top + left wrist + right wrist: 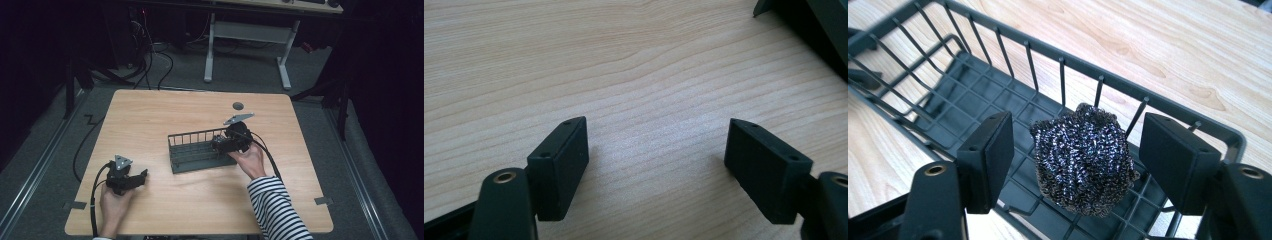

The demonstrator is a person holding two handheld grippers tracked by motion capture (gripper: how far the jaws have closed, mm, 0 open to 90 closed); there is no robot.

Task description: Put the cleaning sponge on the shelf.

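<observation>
Over on the near left, the left gripper (142,176) sat low on the wooden surface (150,120), jaws spread wide with only bare wood between them. Moving right, the wire basket (1168,112) lay mid-surface, and the steel wool scrubber (1083,157) rested in its right end, between the right gripper's (1075,150) jaws, parted and clear of it.
</observation>
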